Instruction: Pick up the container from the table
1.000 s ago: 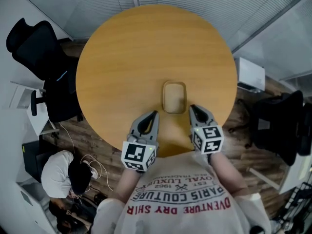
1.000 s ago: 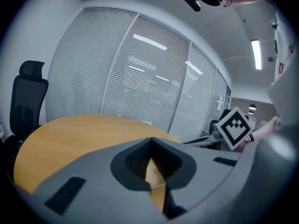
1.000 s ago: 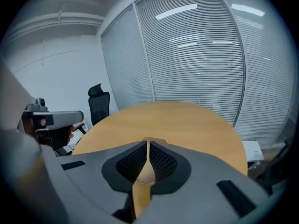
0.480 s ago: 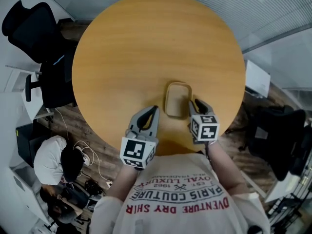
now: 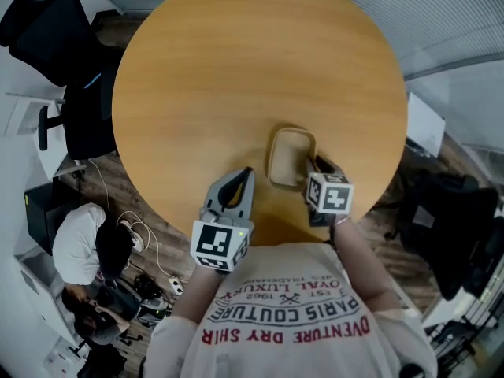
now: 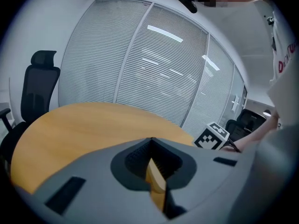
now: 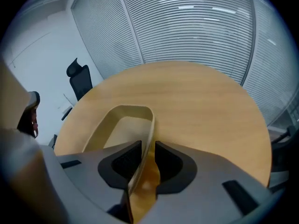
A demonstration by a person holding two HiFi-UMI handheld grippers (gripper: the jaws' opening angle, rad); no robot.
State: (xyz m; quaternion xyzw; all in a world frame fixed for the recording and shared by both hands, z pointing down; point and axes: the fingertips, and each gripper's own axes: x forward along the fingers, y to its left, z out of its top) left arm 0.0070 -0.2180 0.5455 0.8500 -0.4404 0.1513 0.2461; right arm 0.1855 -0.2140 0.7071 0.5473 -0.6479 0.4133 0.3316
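Note:
A shallow beige container (image 5: 288,156) with rounded corners sits near the front edge of the round wooden table (image 5: 236,69). My right gripper (image 5: 314,166) is at its right side, shut on the thin right wall. In the right gripper view that wall (image 7: 150,129) runs between the two dark jaws of the right gripper (image 7: 148,146), and the container's floor (image 7: 122,126) lies to the left. My left gripper (image 5: 243,178) hovers left of the container, apart from it. In its own view the left gripper (image 6: 150,141) is shut on nothing.
Black office chairs stand at the table's left (image 5: 55,46) and right (image 5: 449,219). A person (image 5: 87,246) crouches on the floor at lower left among cables. Slatted glass walls (image 6: 154,69) ring the room. The table's top (image 7: 201,97) beyond the container is bare wood.
My right gripper has moved forward onto the container's right wall and its jaws now stand either side of it. The left gripper has stayed about where it was.

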